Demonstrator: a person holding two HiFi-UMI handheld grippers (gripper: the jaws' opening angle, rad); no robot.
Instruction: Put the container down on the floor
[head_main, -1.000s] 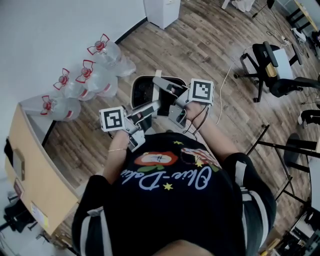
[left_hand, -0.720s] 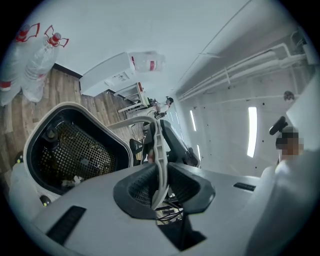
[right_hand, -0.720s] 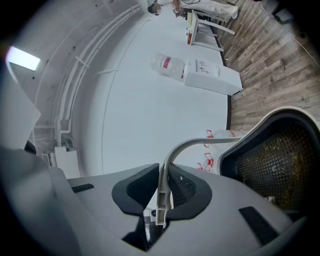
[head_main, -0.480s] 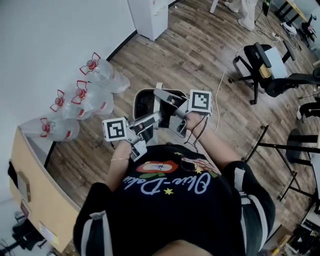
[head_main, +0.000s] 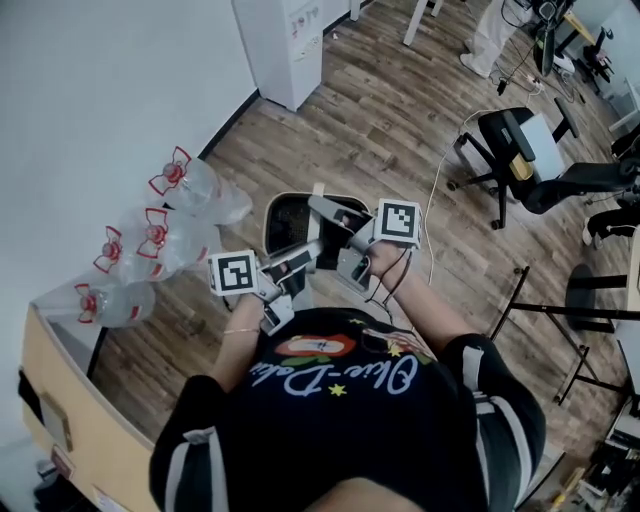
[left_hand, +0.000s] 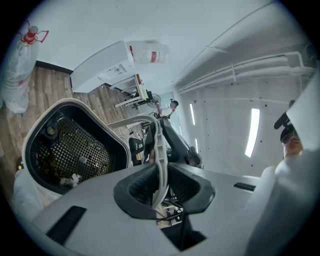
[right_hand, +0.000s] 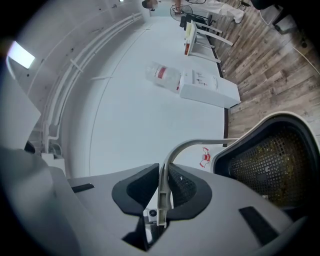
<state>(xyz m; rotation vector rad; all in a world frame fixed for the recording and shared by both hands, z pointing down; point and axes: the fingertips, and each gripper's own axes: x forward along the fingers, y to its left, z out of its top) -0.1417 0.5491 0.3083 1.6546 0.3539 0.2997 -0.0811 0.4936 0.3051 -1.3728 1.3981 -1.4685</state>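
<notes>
White shirt script (head_main: 340, 372), unreadable, sits near the container (head_main: 285, 222).

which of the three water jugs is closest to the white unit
The topmost jug in the head view; the middle jug and lowest jug lie farther off.

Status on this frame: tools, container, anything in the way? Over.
Both shut on the handle: left tool, right tool. The container hangs off the floor, not down yet. Nearby water bottles lie by the wall.
</notes>
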